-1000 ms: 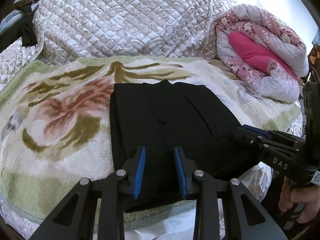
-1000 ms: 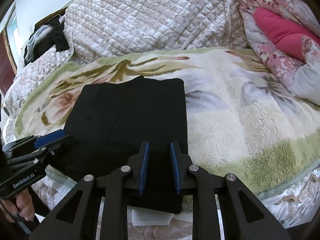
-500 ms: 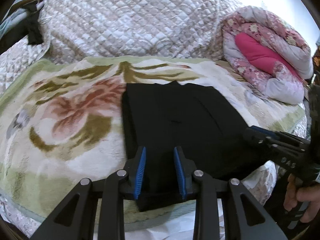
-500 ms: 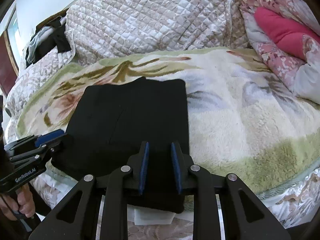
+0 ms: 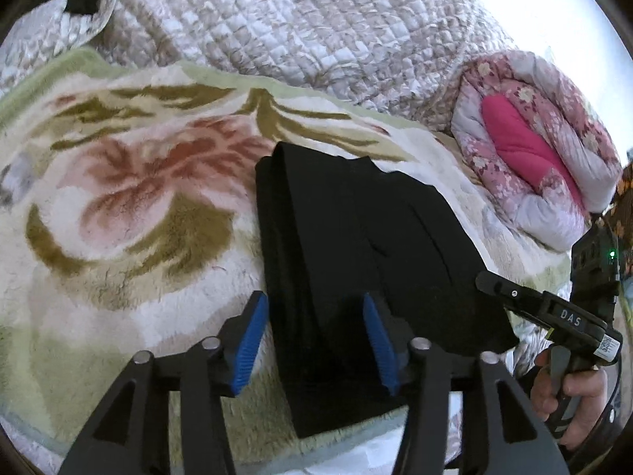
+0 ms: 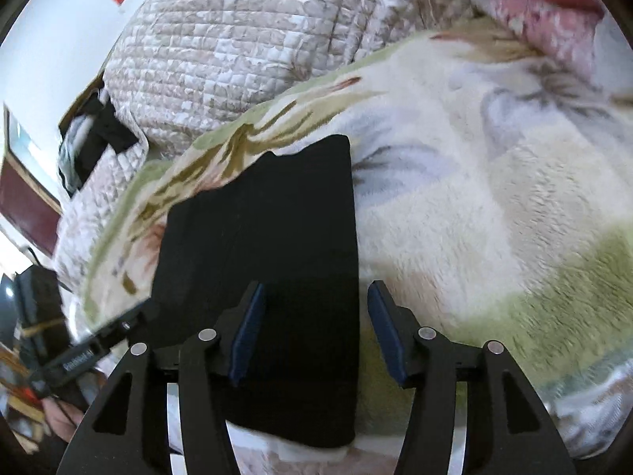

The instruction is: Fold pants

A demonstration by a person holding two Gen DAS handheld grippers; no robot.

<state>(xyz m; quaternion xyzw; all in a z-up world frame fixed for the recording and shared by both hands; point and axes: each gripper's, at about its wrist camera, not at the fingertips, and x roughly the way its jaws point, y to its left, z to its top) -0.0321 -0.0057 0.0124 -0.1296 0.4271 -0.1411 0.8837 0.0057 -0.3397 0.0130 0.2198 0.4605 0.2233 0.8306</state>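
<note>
Floral fleece blanket (image 5: pixel 150 213) – quilted bedspread (image 5: pixel 277 27), pink rolled duvet (image 5: pixel 530 150).

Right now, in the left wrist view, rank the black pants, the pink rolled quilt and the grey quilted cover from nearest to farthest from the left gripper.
1. Black pants: between the opening jaws of the left gripper, low centre.
2. Pink rolled quilt: far right on the bed.
3. Grey quilted cover: across the back, top.

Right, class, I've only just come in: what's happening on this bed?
A person is folding black pants on a floral blanket, with a handheld gripper in each hand. The pants lie in a compact folded rectangle near the bed's edge. The left gripper and right gripper are both opening over the near end, pads apart, not pinching the cloth.
</note>
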